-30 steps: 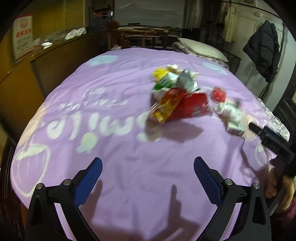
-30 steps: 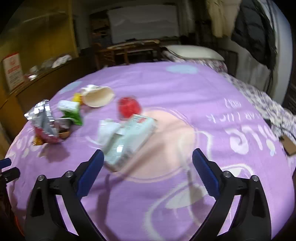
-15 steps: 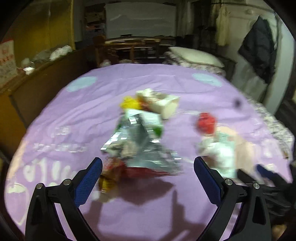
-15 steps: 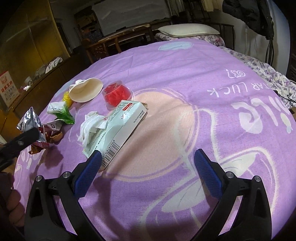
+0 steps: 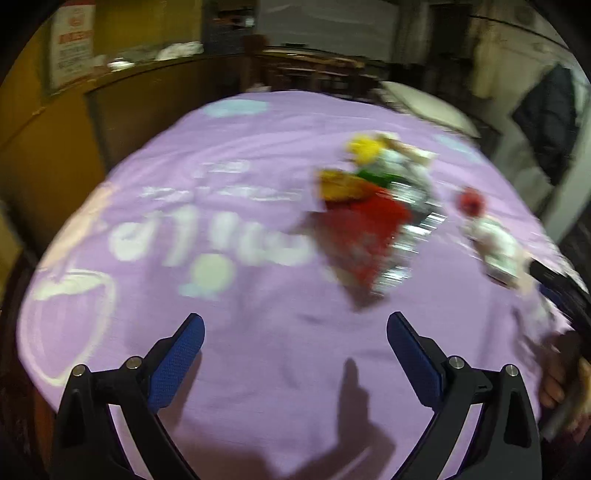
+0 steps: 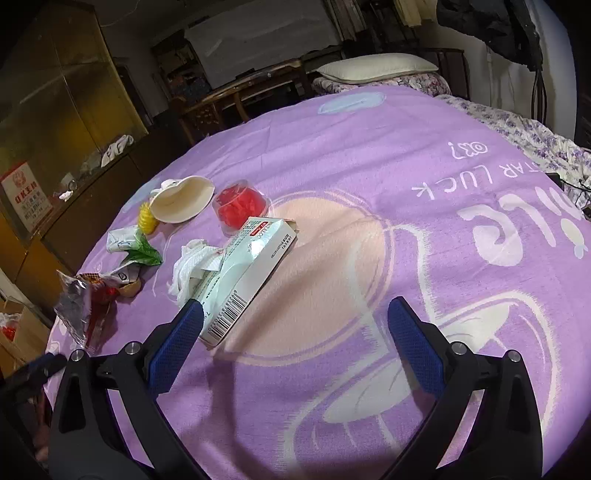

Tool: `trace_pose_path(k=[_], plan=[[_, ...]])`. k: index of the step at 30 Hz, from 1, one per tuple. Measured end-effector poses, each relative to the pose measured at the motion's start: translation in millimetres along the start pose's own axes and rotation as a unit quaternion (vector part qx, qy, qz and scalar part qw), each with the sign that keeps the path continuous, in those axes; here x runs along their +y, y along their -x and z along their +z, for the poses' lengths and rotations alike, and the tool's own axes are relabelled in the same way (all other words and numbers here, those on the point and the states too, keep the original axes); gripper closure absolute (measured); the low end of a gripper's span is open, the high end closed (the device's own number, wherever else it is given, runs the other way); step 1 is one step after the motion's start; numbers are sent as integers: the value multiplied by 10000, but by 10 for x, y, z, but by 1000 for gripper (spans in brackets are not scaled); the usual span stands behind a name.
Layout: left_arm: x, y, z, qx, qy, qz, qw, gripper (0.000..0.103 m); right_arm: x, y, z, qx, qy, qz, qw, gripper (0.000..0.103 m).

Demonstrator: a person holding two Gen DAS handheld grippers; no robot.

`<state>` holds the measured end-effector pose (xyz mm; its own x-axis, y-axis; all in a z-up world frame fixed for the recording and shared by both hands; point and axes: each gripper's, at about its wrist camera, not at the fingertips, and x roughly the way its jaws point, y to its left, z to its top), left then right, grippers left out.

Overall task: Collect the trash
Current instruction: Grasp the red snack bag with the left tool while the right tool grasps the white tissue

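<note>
Purple blanket [image 6: 369, 184] holds the trash. Right gripper [image 6: 291, 332] is spread wide and empty; the white carton [image 6: 243, 280] touches its left finger. Slide left, then squeeze the carton's middle gently. Left gripper [image 5: 295, 343] is also wide, empty.

**Surroundings, non-task items**

Purple blanket [image 6: 369, 184] with white lettering fills frame centre. White pillow [image 6: 376, 68] upper centre-right. Dark jacket [image 6: 484, 22] hangs upper right. Wooden cabinet [image 6: 55, 110] upper left; red-and-white sign [image 6: 26, 201] leans at left edge.
</note>
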<state>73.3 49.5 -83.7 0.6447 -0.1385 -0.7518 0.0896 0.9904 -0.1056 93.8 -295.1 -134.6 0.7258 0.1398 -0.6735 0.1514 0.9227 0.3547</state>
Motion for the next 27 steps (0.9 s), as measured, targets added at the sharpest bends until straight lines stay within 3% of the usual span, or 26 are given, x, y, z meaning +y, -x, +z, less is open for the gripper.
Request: trace_pose_path(k=[5, 10, 17, 18, 19, 21, 23, 27], plan=[[-333, -86, 215, -220, -182, -316, 9991, 6, -3, 1, 2, 0, 3, -6, 10000, 7], [-570, -399, 518, -440, -439, 153, 9980, 6, -16, 1, 5, -5, -25, 39, 10000, 7], [-4, -800, 458, -38, 243, 626, 9977, 6, -86, 19, -1, -58, -140, 197, 9997, 7], [144, -836, 444, 166, 607, 361, 9974, 6, -81, 19, -1, -54, -130, 188, 9997, 7], [279, -744, 436, -77, 918, -30, 9957, 6, -77, 28, -3, -79, -119, 193, 9997, 7], [414, -702, 393, -243, 1288, -330, 9908, 6, -54, 49, -19, -155, -38, 208, 9997, 7], [449, -678, 380, -302, 1356, -424, 9894, 6, -3, 66, -31, -193, 97, 220, 9995, 7], [390, -681, 389, -260, 1210, -261, 9920, 6, 131, 54, -29, -172, 406, 226, 9988, 7]])
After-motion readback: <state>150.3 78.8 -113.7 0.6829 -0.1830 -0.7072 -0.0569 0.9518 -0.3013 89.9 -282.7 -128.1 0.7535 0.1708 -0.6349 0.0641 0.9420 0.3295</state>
